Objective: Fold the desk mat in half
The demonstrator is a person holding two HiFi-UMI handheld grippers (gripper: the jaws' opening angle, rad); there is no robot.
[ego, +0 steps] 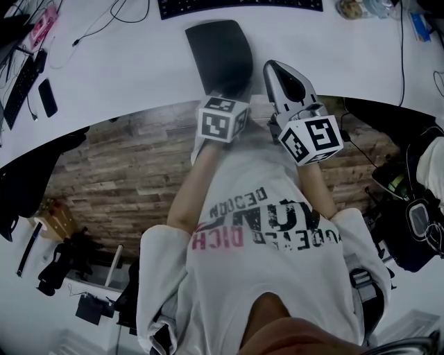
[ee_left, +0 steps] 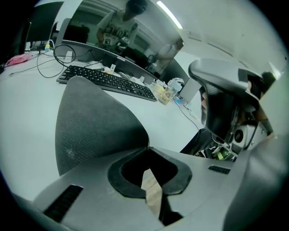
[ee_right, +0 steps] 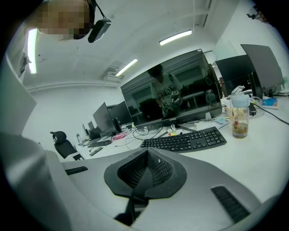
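The dark desk mat (ego: 218,55) lies on the white desk (ego: 125,76) close to its curved front edge. My left gripper (ego: 227,93) is at the mat's near edge. In the left gripper view its jaws (ee_left: 148,146) are shut on the desk mat (ee_left: 90,126), which rises from the desk as a dark textured hump. My right gripper (ego: 279,68) hovers just right of the mat, apart from it in the head view. Its tips (ee_right: 147,151) are together. A mesh-like surface shows in the hollow behind them; I cannot tell whether that is mat.
A black keyboard (ego: 239,5) lies beyond the mat, with a monitor (ee_right: 171,90) behind it. A drink bottle (ee_right: 239,115) stands at the right. Cables (ego: 104,24) and a phone (ego: 47,97) lie at the left. An office chair (ee_left: 221,103) is beside the desk.
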